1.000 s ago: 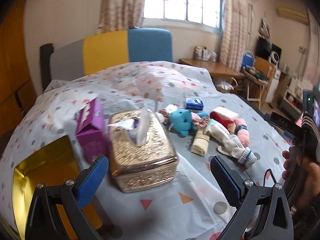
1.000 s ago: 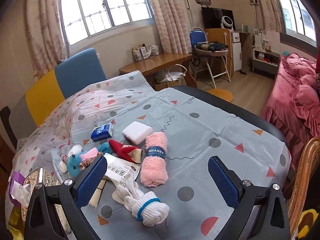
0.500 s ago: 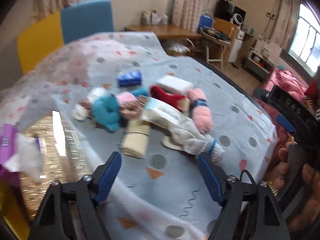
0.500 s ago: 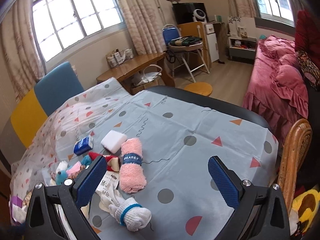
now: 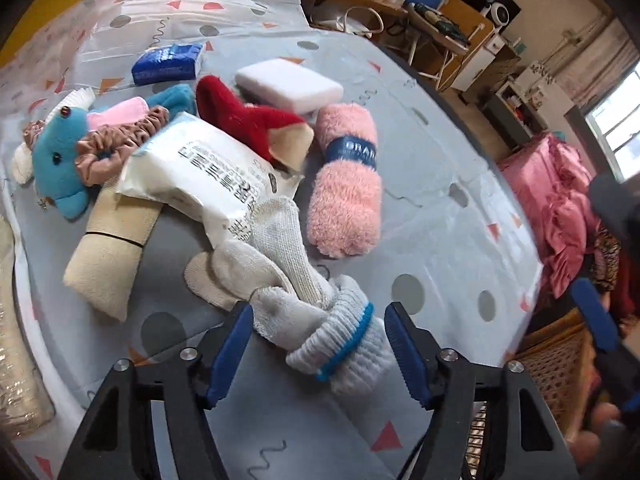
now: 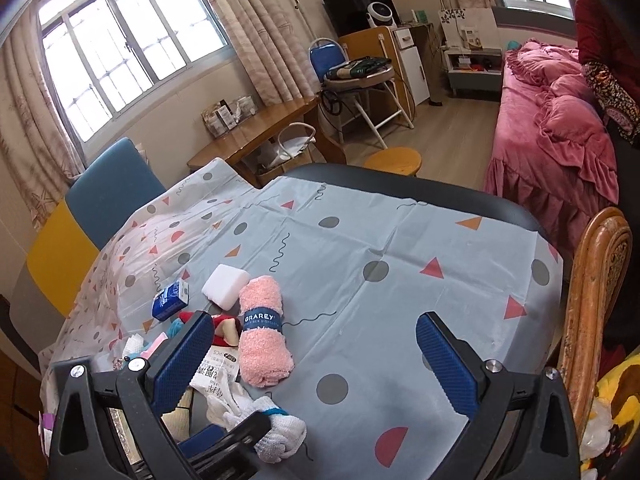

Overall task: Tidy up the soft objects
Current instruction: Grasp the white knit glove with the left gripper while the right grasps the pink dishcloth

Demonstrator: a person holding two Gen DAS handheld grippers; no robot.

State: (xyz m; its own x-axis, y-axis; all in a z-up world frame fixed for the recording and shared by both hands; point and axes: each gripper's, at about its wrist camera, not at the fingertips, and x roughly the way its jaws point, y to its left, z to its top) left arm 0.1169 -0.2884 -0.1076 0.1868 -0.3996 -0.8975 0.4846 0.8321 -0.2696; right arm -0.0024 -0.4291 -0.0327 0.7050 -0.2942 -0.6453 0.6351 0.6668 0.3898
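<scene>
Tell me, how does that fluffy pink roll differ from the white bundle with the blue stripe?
The pink towel roll is fluffy, with a dark printed band; the white sock bundle is ribbed knit with a thin blue stripe. The roll lies free on the tablecloth; the bundle sits between the open left gripper fingers. Both are soft, rolled fabric.

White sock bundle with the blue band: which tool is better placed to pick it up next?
Left. The left tool is open with the white sock bundle between its fingers, so it only needs to close. The right tool is open over bare tablecloth, with the bundle off to its left.
</scene>
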